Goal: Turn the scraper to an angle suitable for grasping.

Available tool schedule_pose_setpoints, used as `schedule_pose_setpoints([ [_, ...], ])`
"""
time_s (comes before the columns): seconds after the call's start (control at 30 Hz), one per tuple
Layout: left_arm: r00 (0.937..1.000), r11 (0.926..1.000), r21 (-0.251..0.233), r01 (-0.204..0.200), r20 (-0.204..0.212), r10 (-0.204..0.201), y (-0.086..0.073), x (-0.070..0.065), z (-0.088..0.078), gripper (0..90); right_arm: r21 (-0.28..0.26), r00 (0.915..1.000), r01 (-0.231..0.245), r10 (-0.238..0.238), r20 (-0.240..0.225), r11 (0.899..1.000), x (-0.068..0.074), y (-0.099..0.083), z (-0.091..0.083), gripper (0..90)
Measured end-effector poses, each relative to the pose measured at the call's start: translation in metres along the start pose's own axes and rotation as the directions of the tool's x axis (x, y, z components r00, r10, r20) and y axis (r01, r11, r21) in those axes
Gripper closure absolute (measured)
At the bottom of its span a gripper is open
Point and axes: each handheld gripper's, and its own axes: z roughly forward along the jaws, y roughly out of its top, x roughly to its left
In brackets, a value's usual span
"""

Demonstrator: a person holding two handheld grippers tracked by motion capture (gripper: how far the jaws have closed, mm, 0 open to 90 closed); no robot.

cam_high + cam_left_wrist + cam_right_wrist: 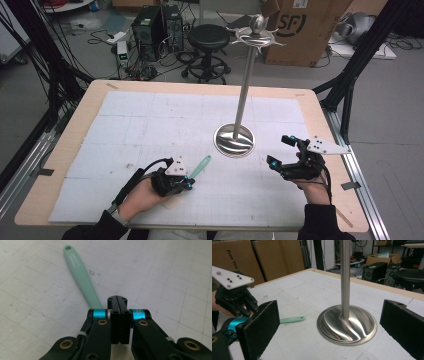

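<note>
at six o'clock of the steel stand (234,140), the left gripper (187,183) clamps its jaws on a mint green handle (81,277) lying flat and pointing toward one o'clock, seemingly for hanging, while the right gripper (281,151) waits with jaws spread wide.

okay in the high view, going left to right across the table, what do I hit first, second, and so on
left gripper → mint-green utensil handle → steel stand base → right gripper
</note>
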Motion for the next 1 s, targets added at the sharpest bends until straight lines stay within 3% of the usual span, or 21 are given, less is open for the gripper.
schedule_pose_setpoints([
  [0.07, 0.9999, 1.0000, 0.001, 0.001, 0.015, -0.001, -0.001, -0.003, 0.000, 90.0, 0.000, 1.0000, -0.005, 0.005, 0.002, 1.000, 0.000, 0.000, 0.000, 1.5],
  [0.17, 0.9987, 0.9987, 0.013, -0.050, 0.008, 0.050, -0.002, -0.009, -0.001, 90.0, 0.009, 1.0000, -0.007, 0.007, -0.007, 1.000, 0.000, -0.001, 0.001, 1.5],
  [0.37, 0.9988, 0.9987, 0.022, -0.045, 0.018, 0.045, -0.006, -0.006, -0.007, 90.0, 0.023, 0.9999, 0.001, -0.001, -0.015, 1.000, 0.001, -0.001, 0.002, 1.5],
  [0.53, 0.9986, 0.9988, 0.029, -0.039, 0.038, 0.038, -0.013, 0.002, -0.015, 90.0, 0.033, 0.9999, 0.004, -0.004, -0.011, 0.999, 0.001, -0.001, 0.002, 1.5],
  [0.77, 0.9994, 0.9992, 0.041, 0.000, 0.035, -0.001, -0.023, 0.018, -0.028, 90.0, 0.049, 0.9998, 0.017, -0.017, -0.012, 0.999, 0.002, -0.002, 0.005, 1.5],
  [0.87, 0.9995, 0.9978, 0.064, -0.016, 0.026, 0.014, -0.028, 0.025, -0.036, 90.0, 0.054, 0.9998, 0.018, -0.017, -0.014, 0.998, 0.002, -0.002, 0.005, 1.5],
  [1.0, 0.9999, 0.9970, 0.077, 0.008, 0.011, -0.009, -0.035, 0.038, -0.046, 90.0, 0.055, 0.9998, 0.017, -0.017, -0.010, 0.998, 0.002, -0.002, 0.005, 1.5],
])
